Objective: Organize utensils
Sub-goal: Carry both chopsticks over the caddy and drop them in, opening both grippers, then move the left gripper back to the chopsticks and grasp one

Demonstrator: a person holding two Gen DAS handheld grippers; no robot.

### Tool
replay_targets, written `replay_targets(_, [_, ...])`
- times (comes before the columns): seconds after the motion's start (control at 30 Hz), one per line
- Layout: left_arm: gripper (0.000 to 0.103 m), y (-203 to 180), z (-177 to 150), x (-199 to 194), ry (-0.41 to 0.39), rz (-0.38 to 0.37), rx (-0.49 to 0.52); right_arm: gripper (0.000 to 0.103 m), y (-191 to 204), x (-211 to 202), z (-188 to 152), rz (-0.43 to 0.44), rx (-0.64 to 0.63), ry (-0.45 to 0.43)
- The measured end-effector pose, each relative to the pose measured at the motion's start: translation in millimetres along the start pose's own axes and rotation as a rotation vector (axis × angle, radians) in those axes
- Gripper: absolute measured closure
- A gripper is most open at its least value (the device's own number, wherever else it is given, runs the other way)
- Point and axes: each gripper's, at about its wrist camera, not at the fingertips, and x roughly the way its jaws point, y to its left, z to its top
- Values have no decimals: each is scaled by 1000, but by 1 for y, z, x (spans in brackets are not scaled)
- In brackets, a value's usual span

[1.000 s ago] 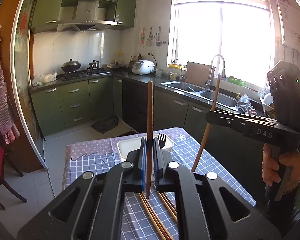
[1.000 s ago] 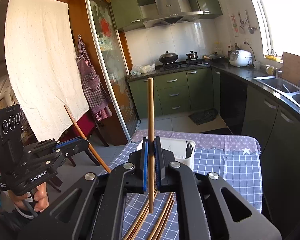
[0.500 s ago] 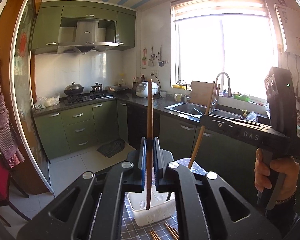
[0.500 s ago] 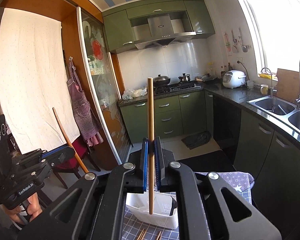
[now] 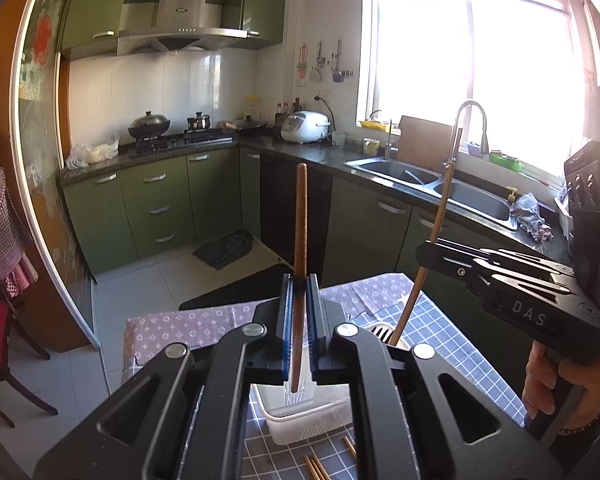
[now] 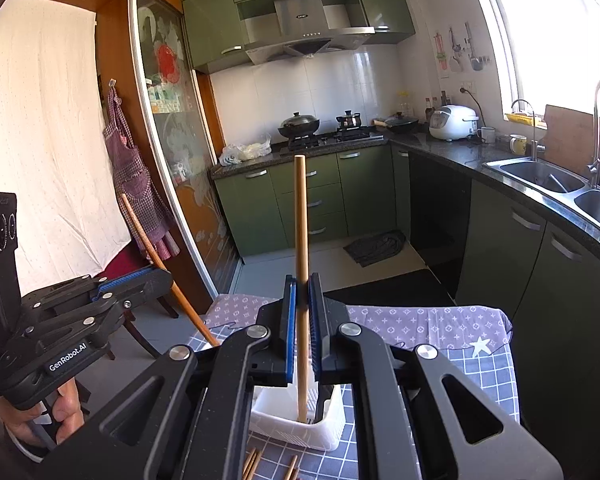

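Green kitchen cabinets (image 5: pixel 156 204) ring a table under a checked cloth (image 6: pixel 480 364), where a white basket (image 6: pixel 300 420) stands with loose chopsticks (image 6: pixel 252 462) lying just beside it. Above the basket, the left gripper (image 5: pixel 299 316) clamps a dark chopstick (image 5: pixel 300 240) upright, and the right gripper (image 6: pixel 301 320) pinches a paler chopstick (image 6: pixel 301 220) upright, its tip down inside the basket.

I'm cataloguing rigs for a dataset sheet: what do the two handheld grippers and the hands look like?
Both are matte black with silver pivot screws and blue finger pads. The left gripper reads "GenRobot.AI"; the right gripper reads "DAS". The right hand is bare, with a beaded bracelet. No cables visible.
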Motion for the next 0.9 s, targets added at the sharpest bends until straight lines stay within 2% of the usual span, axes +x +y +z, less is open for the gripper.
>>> replay_targets(0.17, [96, 8, -25, 21, 90, -3, -21, 95, 3, 20, -26, 5, -1, 54])
replay_targets(0.4, [92, 9, -35, 15, 115, -1, -15, 93, 9, 16, -41, -2, -11, 59])
replay_targets(0.63, [90, 3, -31, -28, 69, -10, -20, 93, 15, -37, -42, 10, 0, -5])
replay_targets(0.67, [89, 2, -32, -35, 66, -10, -21, 92, 16, -47, -44, 11, 3, -18])
replay_targets(0.7, [85, 0, -33, -42, 66, -10, -22, 87, 15, -57, -48, 12, 7, -28])
replay_targets(0.8, [80, -5, -46, -58, 93, -4, -27, 85, 14, -85, -65, 6, 21, -43])
replay_targets(0.9, [80, -8, -71, -59, 173, -9, -53, 85, 8, -105, -91, -35, 39, -26])
